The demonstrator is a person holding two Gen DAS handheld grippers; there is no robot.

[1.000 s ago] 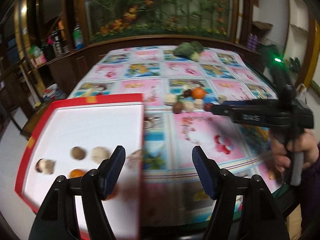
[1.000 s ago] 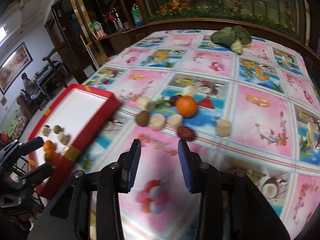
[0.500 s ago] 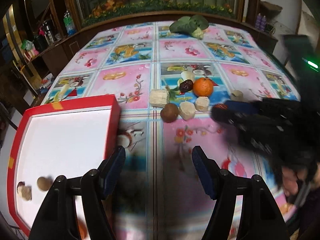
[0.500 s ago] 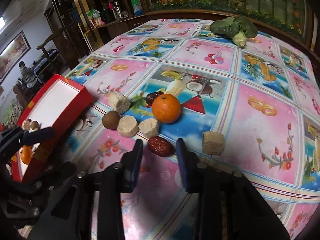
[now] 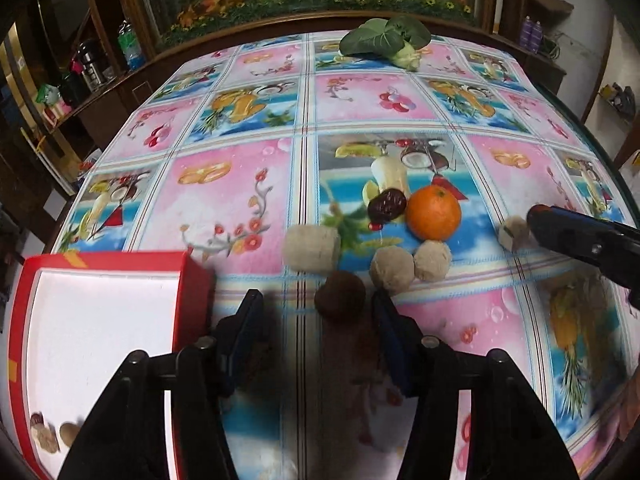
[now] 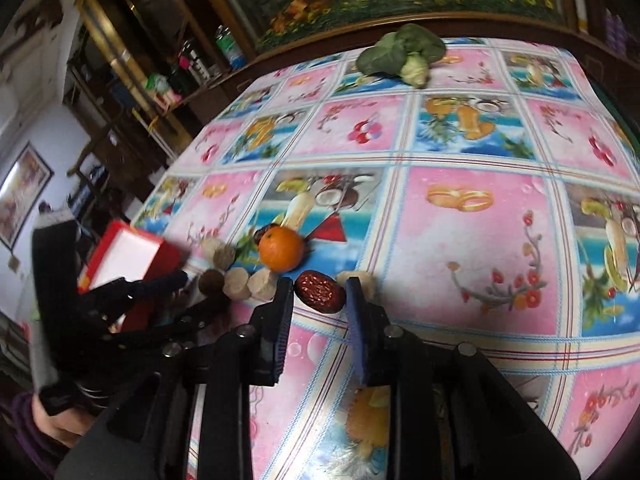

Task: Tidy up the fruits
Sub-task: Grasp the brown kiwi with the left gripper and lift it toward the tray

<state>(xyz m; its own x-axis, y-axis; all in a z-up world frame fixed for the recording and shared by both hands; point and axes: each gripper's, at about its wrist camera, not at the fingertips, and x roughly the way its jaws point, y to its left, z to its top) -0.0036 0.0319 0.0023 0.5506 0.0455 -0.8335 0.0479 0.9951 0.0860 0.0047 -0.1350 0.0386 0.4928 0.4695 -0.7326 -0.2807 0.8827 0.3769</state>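
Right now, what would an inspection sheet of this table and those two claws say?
Surface: table under a fruit-print tablecloth.
Job's things: orange; a red date between the right claw's fingers; a second dark date beside the orange; a brown round fruit ahead of the left claw; pale beige chunks around them; red tray at the left, a few pieces in its near corner.
Clutter: leafy green vegetable at the far edge.
Claws: left claw open; right claw open around the date, contact unclear.
Cables: nothing seen.
Surroundings: wooden shelves with bottles, flower-painted panel behind.
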